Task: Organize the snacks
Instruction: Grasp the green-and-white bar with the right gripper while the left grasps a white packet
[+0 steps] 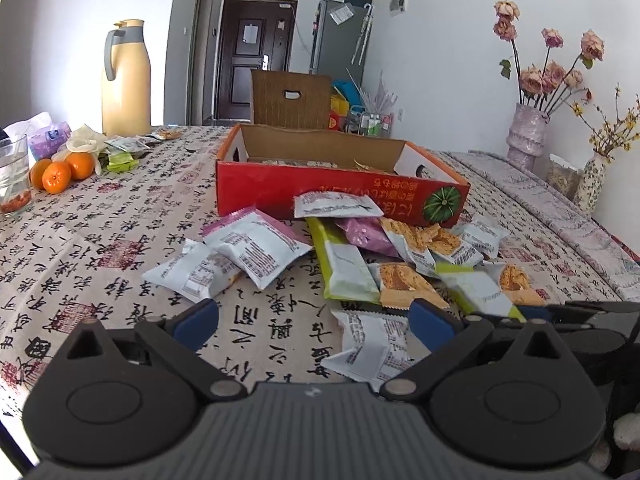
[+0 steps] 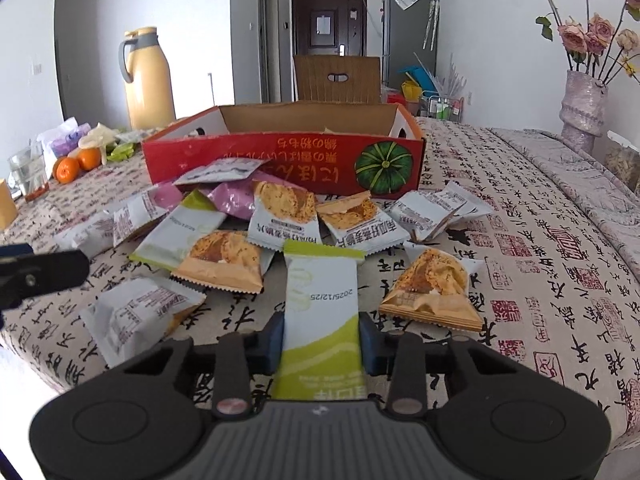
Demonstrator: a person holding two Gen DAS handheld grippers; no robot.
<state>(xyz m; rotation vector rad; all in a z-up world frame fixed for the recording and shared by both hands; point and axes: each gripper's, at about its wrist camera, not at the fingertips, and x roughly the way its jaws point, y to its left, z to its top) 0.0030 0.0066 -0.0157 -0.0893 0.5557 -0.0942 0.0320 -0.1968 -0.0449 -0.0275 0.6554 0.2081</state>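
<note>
While right gripper (image 2: 322, 344) clamps green-white snack packet (image 2: 320, 300), packet points boxward.

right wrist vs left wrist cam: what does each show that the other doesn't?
Right wrist only: the right gripper shut on a green-and-white packet, its printed date readable.
Left wrist only: the left gripper open over the tablecloth, nothing between its fingers, and a small floral vase at far right.
Both: the red box, the loose packet pile, the yellow jug, the oranges.

Home dining room: patterned tablecloth (image 1: 120, 240), thermos jug (image 1: 126, 76), flower vase (image 1: 526, 136), fridge (image 1: 340, 36), front door (image 1: 256, 56).
</note>
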